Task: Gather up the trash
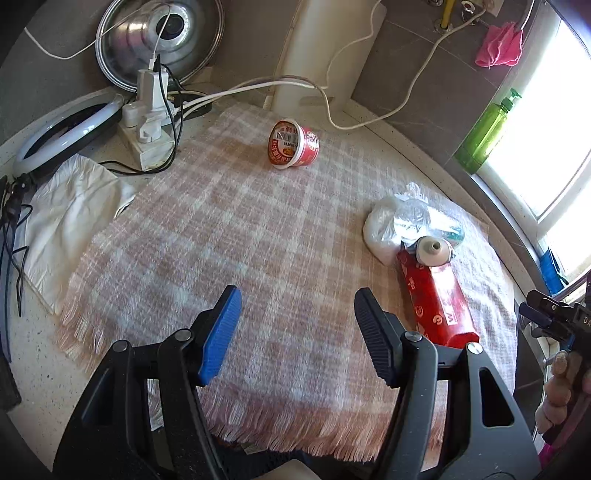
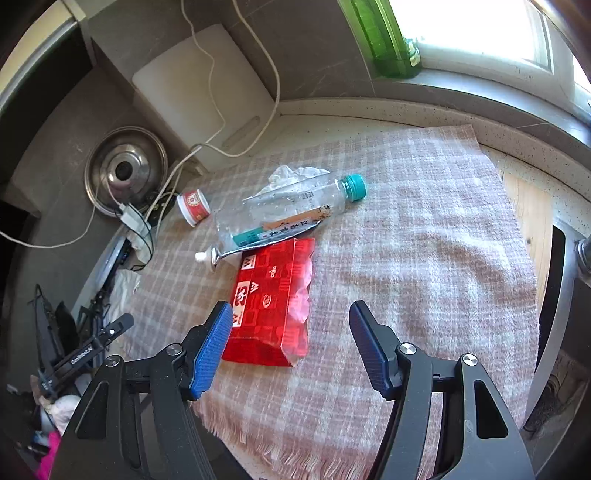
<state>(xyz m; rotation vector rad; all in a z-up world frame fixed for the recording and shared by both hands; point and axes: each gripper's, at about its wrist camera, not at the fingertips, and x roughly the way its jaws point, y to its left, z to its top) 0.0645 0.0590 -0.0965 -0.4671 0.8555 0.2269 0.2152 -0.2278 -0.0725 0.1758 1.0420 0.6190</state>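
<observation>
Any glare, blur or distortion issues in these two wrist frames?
Left wrist: window at right blown out to white, heavy fisheye bending the counter edge; checked cloth soft, red cup readable. Right wrist: window also overexposed, sun glare on the red packet, clear bottle fairly sharp, corners vignetted dark.

Speckled pale counter (image 1: pixel 44 387), mostly covered by a fringed pink-and-white plaid cloth (image 1: pixel 229 229). Directly on the counter: white power strip (image 1: pixel 147 147) crowded with plugs, crumpled white fabric (image 1: pixel 70 218), ring light (image 1: pixel 62 129), white cutting board (image 2: pixel 199 92) leaning against the wall.
</observation>
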